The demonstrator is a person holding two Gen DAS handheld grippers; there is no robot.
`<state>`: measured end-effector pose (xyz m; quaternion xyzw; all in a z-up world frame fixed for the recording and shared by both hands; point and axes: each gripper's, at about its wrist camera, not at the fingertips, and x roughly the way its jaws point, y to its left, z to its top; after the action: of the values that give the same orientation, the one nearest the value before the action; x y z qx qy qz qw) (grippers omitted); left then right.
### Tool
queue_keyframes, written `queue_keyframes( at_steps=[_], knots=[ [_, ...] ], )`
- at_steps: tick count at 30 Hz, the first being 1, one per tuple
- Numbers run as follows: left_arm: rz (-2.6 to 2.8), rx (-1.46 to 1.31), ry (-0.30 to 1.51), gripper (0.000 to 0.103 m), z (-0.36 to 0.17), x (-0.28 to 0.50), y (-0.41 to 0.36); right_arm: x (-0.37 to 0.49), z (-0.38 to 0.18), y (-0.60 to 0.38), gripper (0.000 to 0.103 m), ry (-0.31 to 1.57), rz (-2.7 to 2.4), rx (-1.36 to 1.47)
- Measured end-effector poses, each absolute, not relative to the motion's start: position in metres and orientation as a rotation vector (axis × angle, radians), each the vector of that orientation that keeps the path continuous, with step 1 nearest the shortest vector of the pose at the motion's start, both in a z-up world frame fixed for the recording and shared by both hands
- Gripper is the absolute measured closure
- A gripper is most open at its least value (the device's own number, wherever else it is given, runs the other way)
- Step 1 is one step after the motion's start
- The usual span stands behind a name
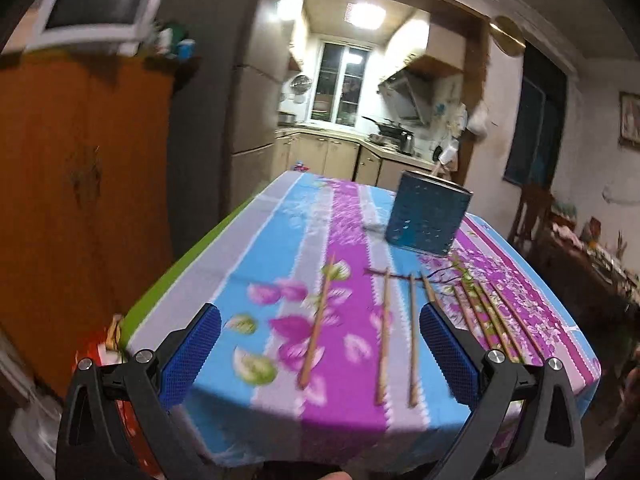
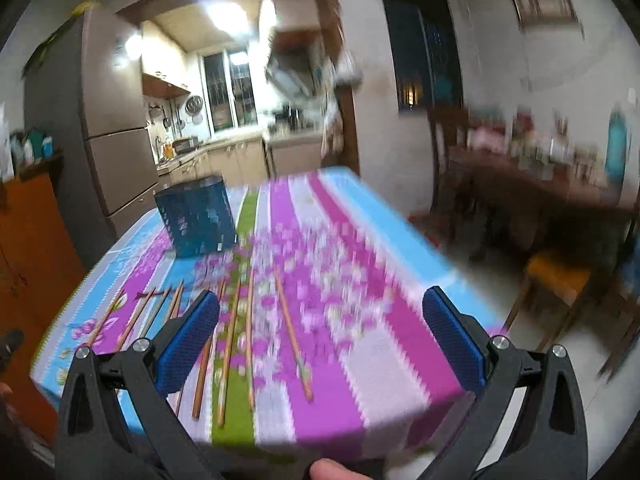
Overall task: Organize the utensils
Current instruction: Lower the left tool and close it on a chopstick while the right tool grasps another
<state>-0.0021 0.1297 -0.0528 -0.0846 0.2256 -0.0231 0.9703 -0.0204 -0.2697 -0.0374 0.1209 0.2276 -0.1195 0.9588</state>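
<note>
While both grippers hung above the near edge of the bench (image 1: pixel 256 248), neither had hold of anything: the left gripper (image 1: pixel 320 356) had its jaws spread wide, blue pads (image 1: pixel 192 356) well apart with only cloth and chopsticks showing between them, and the right gripper (image 2: pixel 320 344) stood equally wide and empty. Chopsticks (image 1: pixel 384 336) lay loose on the flowered cloth (image 1: pixel 344 216), roughly parallel and pointing away from the cameras; in the left view three lay apart between the pads, one was half hidden behind the right pad, and a closer-packed group ran off to the right, its near ends cut off by the gripper's frame. How many lay in that group was hard to tell, as they blended with the cloth's pattern. A blue holder (image 1: pixel 428 216) stood upright farther back on the bench, well apart from the chopsticks, with a pale handle (image 1: pixel 440 164) poking above its rim; what it belonged to could not be made out. The right view was heavily blurred: the holder (image 2: pixel 196 216) appeared at far left, the chopsticks (image 2: pixel 292 332) were smeared streaks, several hidden behind the left pad. A fingertip (image 2: pixel 332 470) showed at the bottom edge, mostly cut off. Kitchen and side furniture beyond were soft and indistinct.
</note>
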Motion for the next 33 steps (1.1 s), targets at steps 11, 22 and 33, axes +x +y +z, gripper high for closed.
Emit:
queue_keyframes(
  at_steps=[11,22,33],
  knots=[
    [-0.174,-0.288,0.620,0.004,-0.103,-0.014,0.139,-0.024,-0.100,-0.297,0.005,0.614,-0.117,0.473],
    [-0.189,0.004,0.505,0.004,-0.092,-0.016,0.117,-0.036,-0.121,-0.288,0.005,0.717,-0.135,0.227],
    [-0.265,0.126,0.598,0.061,-0.119,0.028,0.113,-0.035,-0.115,-0.276,0.011,0.698,-0.101,0.185]
  ],
)
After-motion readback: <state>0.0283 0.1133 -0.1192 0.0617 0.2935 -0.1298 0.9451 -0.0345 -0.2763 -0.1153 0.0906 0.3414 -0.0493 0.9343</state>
